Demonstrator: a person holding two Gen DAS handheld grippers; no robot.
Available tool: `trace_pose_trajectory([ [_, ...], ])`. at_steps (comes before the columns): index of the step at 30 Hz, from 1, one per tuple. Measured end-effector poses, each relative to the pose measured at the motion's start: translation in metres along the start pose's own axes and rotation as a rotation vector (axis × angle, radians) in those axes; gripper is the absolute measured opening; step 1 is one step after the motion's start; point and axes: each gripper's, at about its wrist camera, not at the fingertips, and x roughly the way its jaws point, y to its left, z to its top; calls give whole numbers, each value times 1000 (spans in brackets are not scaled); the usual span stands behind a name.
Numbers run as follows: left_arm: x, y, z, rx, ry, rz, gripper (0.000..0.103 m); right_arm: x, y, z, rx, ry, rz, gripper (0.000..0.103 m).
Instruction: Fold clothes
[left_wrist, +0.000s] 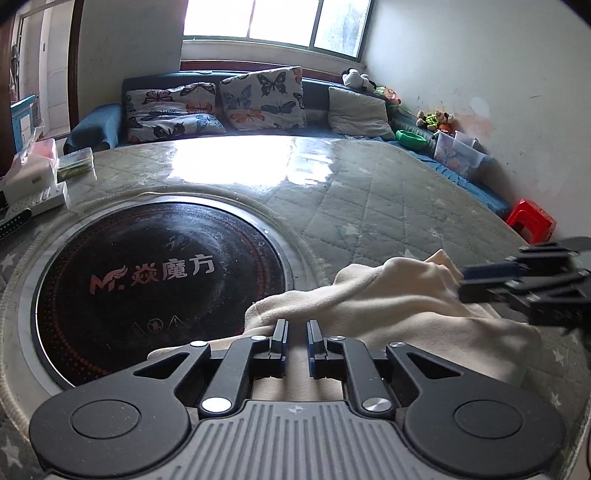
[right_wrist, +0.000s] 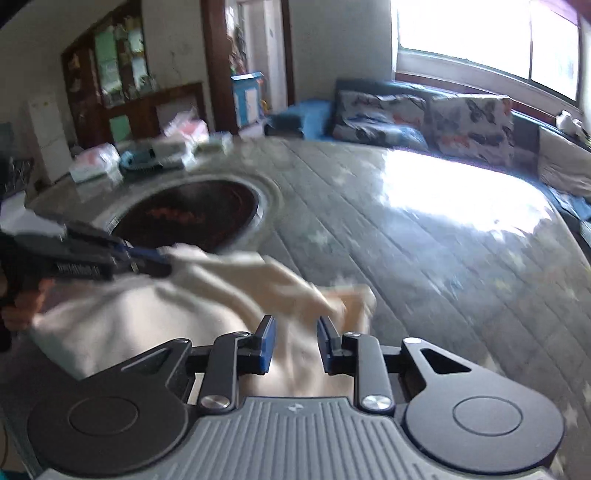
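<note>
While both grippers pinch the cream garment (left_wrist: 388, 295), I judge it soft, light; left gripper (left_wrist: 296, 334), right gripper (right_wrist: 293, 332) clamp bunched cloth; better hold: hem corners.

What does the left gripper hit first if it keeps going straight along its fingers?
Probably the cream garment: the left gripper points at its bunched folds just ahead. Beyond lies the quilted table cover; depth is hard to judge through the fisheye.

garment (left_wrist: 388, 295): on the table (left_wrist: 369, 192), just right of the round cooktop (left_wrist: 159, 280)
boxes (left_wrist: 33, 177): table's left edge
sofa (left_wrist: 314, 96): behind table
cushions (left_wrist: 258, 98): on sofa
stool (left_wrist: 532, 219): right of table
</note>
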Motion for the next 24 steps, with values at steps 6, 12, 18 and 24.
trace_pose_trajectory([
  [6, -16, -10, -10, 33, -8, 20, 12, 41, -4, 20, 28, 31, 6, 9],
  [12, -23, -2, -17, 2, -7, 31, 12, 41, 4, 33, 51, -10, 34, 10],
  [18, -6, 4, -4, -13, 9, 73, 12, 69, 29, 37, -21, 32, 59, 9],
  [24, -19, 2, -11, 6, -13, 93, 14, 57, 28, 39, -33, 2, 55, 10],
])
